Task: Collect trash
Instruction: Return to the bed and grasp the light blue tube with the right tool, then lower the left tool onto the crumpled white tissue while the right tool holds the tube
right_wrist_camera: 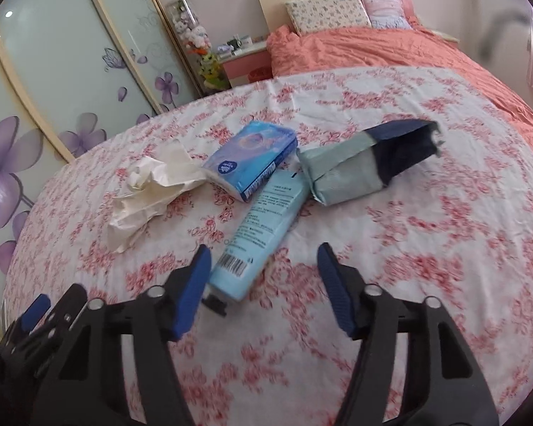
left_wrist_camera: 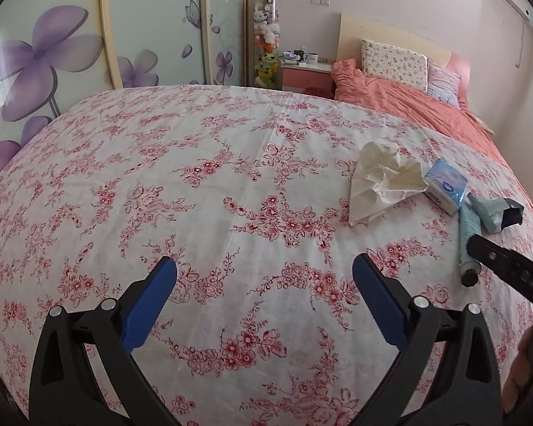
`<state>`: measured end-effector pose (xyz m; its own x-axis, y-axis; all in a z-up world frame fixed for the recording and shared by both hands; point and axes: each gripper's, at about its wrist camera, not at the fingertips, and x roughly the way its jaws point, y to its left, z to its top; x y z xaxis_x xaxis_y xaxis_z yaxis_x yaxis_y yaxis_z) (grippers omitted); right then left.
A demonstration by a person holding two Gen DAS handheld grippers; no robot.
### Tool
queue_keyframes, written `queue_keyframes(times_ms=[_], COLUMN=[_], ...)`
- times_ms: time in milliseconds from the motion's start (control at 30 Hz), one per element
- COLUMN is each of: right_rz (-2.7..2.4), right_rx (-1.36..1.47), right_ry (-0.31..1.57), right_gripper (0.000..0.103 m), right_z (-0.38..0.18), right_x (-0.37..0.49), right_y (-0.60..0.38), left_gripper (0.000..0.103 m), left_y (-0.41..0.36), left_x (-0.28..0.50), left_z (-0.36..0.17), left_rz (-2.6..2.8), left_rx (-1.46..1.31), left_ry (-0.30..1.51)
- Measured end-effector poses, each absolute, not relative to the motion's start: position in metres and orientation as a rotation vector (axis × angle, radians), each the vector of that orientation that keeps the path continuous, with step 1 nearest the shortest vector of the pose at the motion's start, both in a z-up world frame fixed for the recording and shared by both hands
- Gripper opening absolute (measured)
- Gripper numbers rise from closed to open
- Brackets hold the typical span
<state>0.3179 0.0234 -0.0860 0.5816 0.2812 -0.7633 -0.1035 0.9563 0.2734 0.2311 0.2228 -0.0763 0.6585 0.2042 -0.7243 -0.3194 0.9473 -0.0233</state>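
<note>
Four items lie together on the floral sheet (right_wrist_camera: 426,248): a crumpled white tissue (right_wrist_camera: 149,191), a blue tissue pack (right_wrist_camera: 252,159), a light-blue tube (right_wrist_camera: 263,220) and a torn silver-and-navy pouch (right_wrist_camera: 366,159). My right gripper (right_wrist_camera: 264,252) is open just above the sheet. The tube's cap end lies between its blue pads, close to the left pad and well apart from the right one. My left gripper (left_wrist_camera: 264,269) hangs open over bare sheet, left of the tissue (left_wrist_camera: 383,181), pack (left_wrist_camera: 446,186), tube (left_wrist_camera: 469,245) and pouch (left_wrist_camera: 497,214), with nothing between its fingers.
An orange duvet (left_wrist_camera: 408,99) and pillows (left_wrist_camera: 394,60) fill the bed's far end. A pink nightstand (left_wrist_camera: 307,74) and a clear column of plush toys (left_wrist_camera: 266,35) stand behind the bed. Sliding wardrobe doors with purple flowers (left_wrist_camera: 53,49) run along the left.
</note>
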Motion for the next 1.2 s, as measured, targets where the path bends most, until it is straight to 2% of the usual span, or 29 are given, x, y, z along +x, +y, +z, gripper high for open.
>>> queue_keyframes(times_ms=[67, 167, 200, 400, 533, 600, 633, 1000, 1033, 1067, 1100, 1200], right_rz=[0.221, 0.249, 0.246, 0.258, 0.236, 0.234, 0.235, 0.278, 0.275, 0.273, 0.268, 0.234], right_rx=[0.205, 0.178, 0.162, 0.183, 0.179, 0.155, 0.140, 0.123, 0.110, 0.104, 0.098, 0.097], right_ry=[0.920, 0.934, 0.940, 0.954, 0.946, 0.938, 0.940, 0.936, 0.933, 0.930, 0.928, 0.917], right_gripper=[0.042, 0.026, 0.025, 0.026, 0.032, 0.024, 0.024, 0.024, 0.024, 0.024, 0.024, 0.024], right_z=[-0.086, -0.085, -0.085, -0.087, -0.087, -0.087, -0.087, -0.086, -0.085, -0.086, -0.086, -0.086], right_x=[0.320, 0.314, 0.311, 0.306, 0.317, 0.321, 0.322, 0.267, 0.260, 0.255, 0.249, 0.236], right_y=[0.025, 0.023, 0.021, 0.006, 0.009, 0.010, 0.009, -0.055, -0.063, -0.067, -0.074, -0.094], left_gripper=[0.098, 0.098, 0.098, 0.098, 0.098, 0.098, 0.098, 0.097, 0.095, 0.087, 0.073, 0.066], left_y=[0.221, 0.216, 0.214, 0.200, 0.191, 0.187, 0.184, 0.159, 0.161, 0.165, 0.167, 0.170], left_x=[0.232, 0.237, 0.238, 0.259, 0.280, 0.288, 0.295, 0.341, 0.344, 0.347, 0.348, 0.342], left_z=[-0.076, -0.073, -0.072, -0.064, -0.057, -0.058, -0.059, -0.086, -0.088, -0.089, -0.090, -0.089], left_rz=[0.291, 0.267, 0.259, 0.211, 0.180, 0.164, 0.157, 0.149, 0.142, 0.133, 0.122, 0.093], left_rx=[-0.146, -0.142, -0.140, -0.137, -0.133, -0.124, -0.117, -0.013, -0.034, -0.064, -0.088, -0.120], left_ry=[0.799, 0.784, 0.779, 0.760, 0.756, 0.760, 0.767, 0.858, 0.871, 0.879, 0.884, 0.889])
